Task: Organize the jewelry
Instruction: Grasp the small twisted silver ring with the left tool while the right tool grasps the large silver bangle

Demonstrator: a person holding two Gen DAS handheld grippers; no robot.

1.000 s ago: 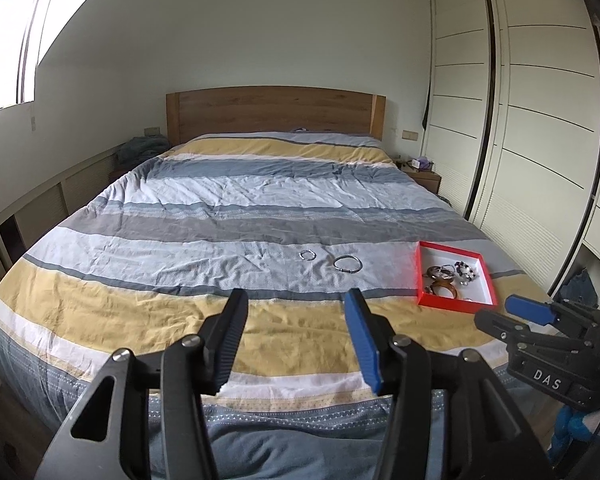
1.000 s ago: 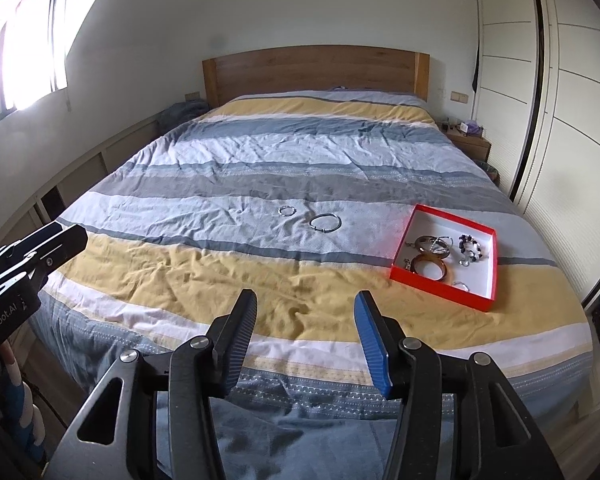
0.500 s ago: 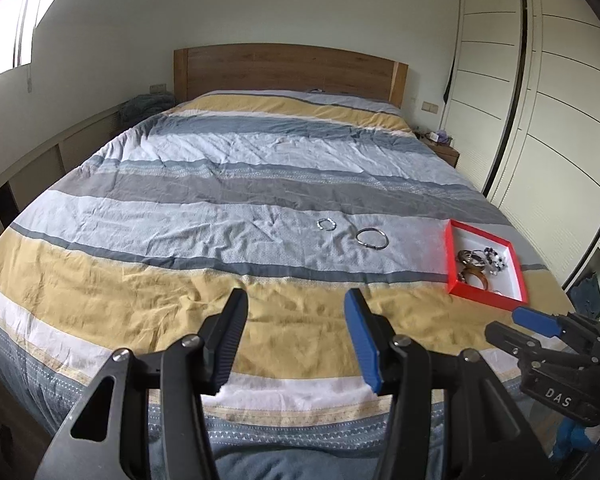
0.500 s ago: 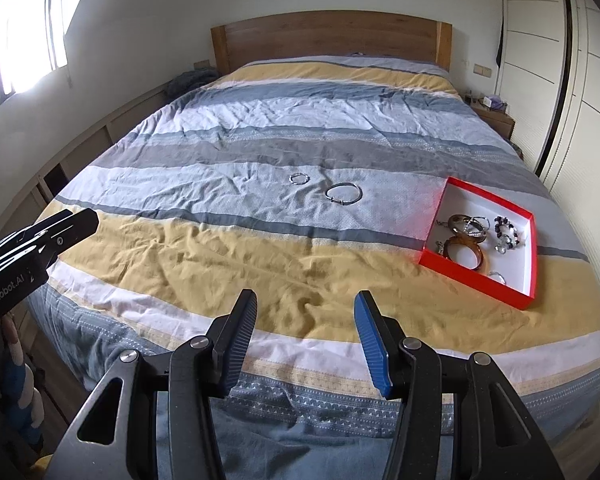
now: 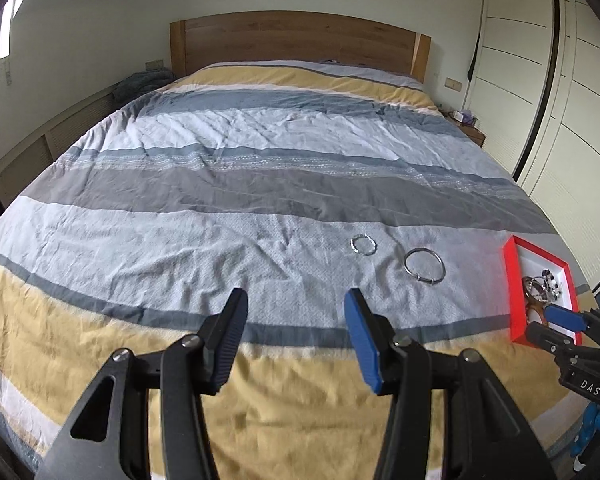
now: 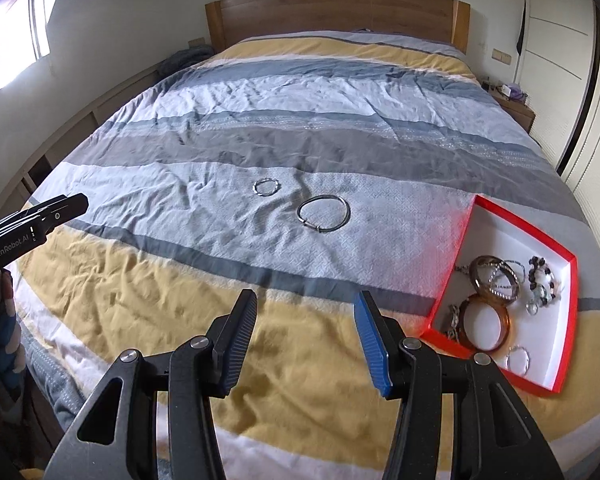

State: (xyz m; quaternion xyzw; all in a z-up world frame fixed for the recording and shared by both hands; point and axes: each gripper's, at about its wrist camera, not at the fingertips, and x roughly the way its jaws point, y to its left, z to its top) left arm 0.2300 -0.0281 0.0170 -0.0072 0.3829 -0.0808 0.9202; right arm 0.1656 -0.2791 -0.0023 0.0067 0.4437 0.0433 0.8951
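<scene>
Right wrist view: two pieces of jewelry lie loose on the striped duvet [image 6: 148, 296], both on its pale grey band. One is a small silver bracelet [image 6: 265, 187]; the other is a larger silver bangle [image 6: 323, 213], just right of it and slightly nearer, the two close but apart. One red tray [image 6: 565, 360] with a white floor sits at the right, near the bed's right edge. In it I count about six pieces, some overlapping so the count is unsure; among them are an amber bangle [image 6: 485, 329], a beaded bracelet [image 6: 543, 274] and a small thin ring-shaped bracelet [image 6: 517, 358].

The right gripper [image 6: 306, 334] hovers over the yellow band with its jaws spread and nothing between them. The two loose pieces lie farther up the bed from it, the bangle almost straight ahead, and the tray is off to its right.

In the left wrist view the left gripper [image 5: 296, 334] is likewise spread and empty. The small bracelet [image 5: 364, 245] and the bangle [image 5: 424, 265] lie beyond it, ahead and to the right, and the tray [image 5: 514, 280] is at the far right.
</scene>
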